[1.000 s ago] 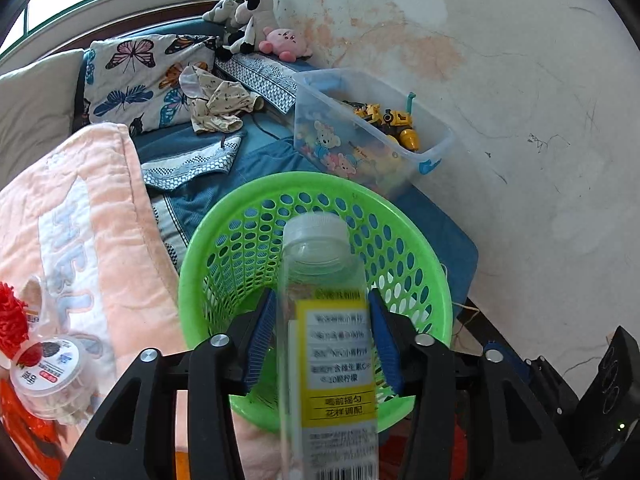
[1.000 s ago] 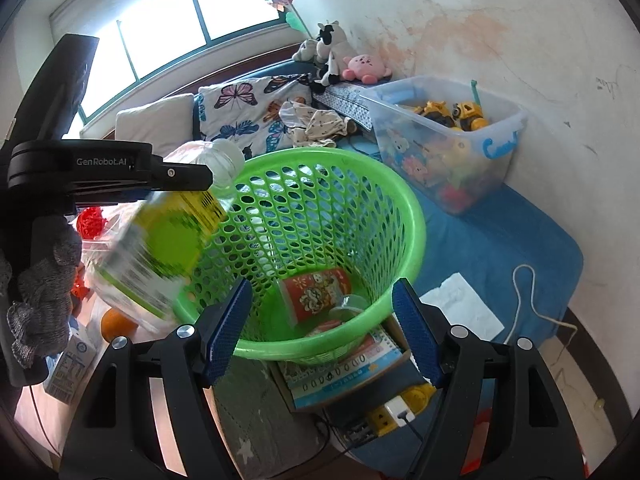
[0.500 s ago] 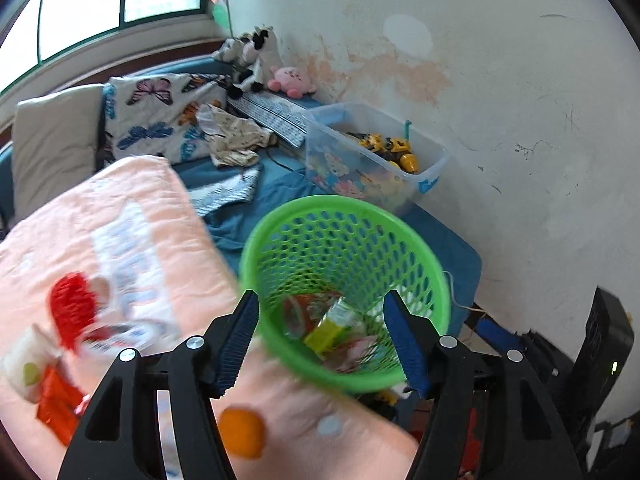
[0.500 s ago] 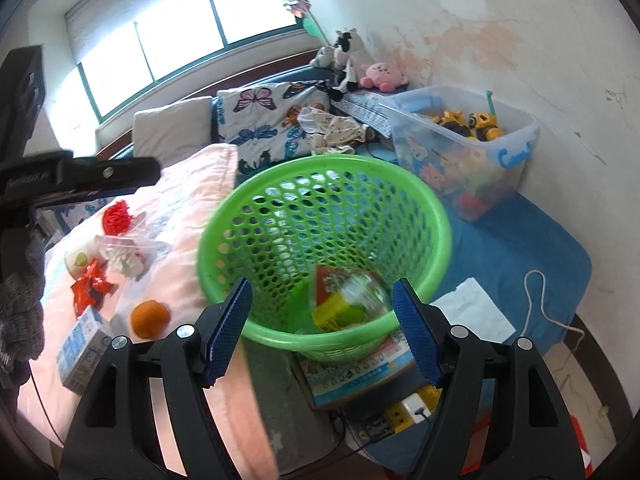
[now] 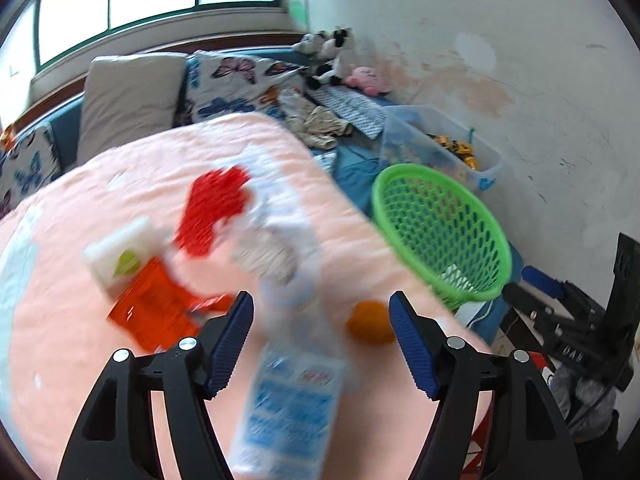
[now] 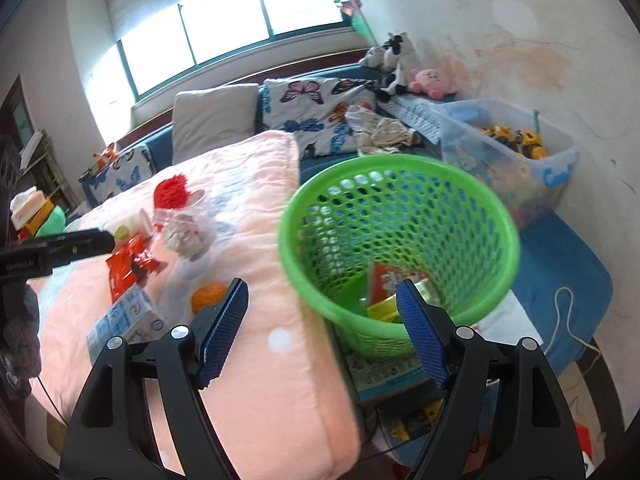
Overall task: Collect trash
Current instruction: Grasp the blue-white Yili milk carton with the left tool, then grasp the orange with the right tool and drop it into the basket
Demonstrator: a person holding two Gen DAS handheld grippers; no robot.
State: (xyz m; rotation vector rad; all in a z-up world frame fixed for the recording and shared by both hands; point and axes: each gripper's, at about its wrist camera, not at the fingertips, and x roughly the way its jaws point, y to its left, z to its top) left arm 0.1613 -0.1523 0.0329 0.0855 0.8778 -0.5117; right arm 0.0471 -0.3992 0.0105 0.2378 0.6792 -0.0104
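Pink bedding fills the scene, a bed under a bright window, with the trash scattered across it and a green basket parked off the bed's edge toward the wall. The left claw is seen wide apart and empty, held over the litter. Directly ahead of it, just between and below its blue pads, a blue-and-white carton is lying on the bedding, its long axis running roughly along the line of the fingers, which suggests the wrist may need turning before a grip across the narrow sides is attempted. An orange fruit is sitting just inside the right-hand pad, near the carton. Farther off, an orange-red wrapper, a white box with a green mark, a red pompom and a crumpled clear bag are piled together.

The right claw is also held open and empty, pointed between the bed edge and the basket, where a red packet and a yellow-green bottle are already resting. The left claw is judged the nearer to the carton; the basket lies well off to its right.

As for writing, motion blur is smearing the carton's print beyond reading. Some lettering shows on the black arm in the right view, too small to make out.
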